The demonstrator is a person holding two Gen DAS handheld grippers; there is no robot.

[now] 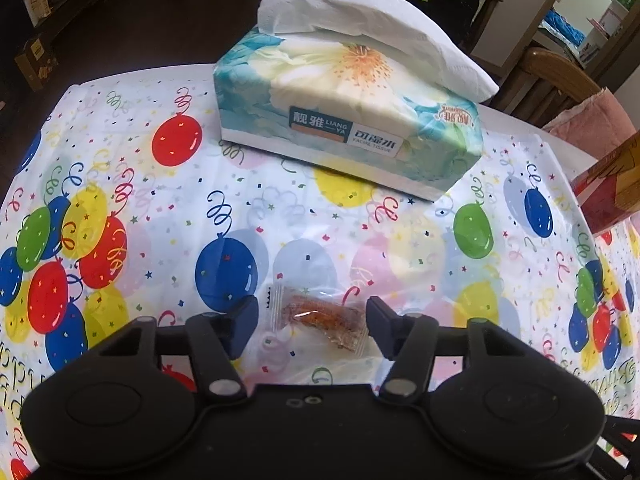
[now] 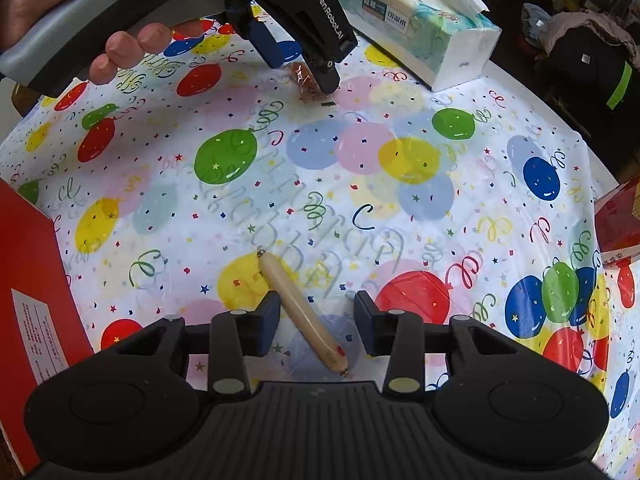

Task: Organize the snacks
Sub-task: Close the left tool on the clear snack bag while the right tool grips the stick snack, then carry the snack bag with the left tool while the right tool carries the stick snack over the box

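Observation:
A small clear-wrapped orange-brown snack (image 1: 320, 320) lies on the balloon-print tablecloth (image 1: 160, 208), right between the fingers of my left gripper (image 1: 314, 324), which is open around it without touching. In the right wrist view the same snack (image 2: 306, 80) shows under the left gripper (image 2: 302, 66), held by a person's hand (image 2: 128, 48). A pale sausage stick (image 2: 300, 314) lies diagonally on the cloth between the spread fingers of my right gripper (image 2: 316, 326), which is open.
A floral tissue box (image 1: 352, 112) stands behind the wrapped snack, also seen as the tissue box (image 2: 416, 20) at the far side. A red box (image 2: 32, 288) sits at the left edge, another red carton (image 2: 618, 216) at the right. Chairs (image 1: 560, 80) stand beyond the table.

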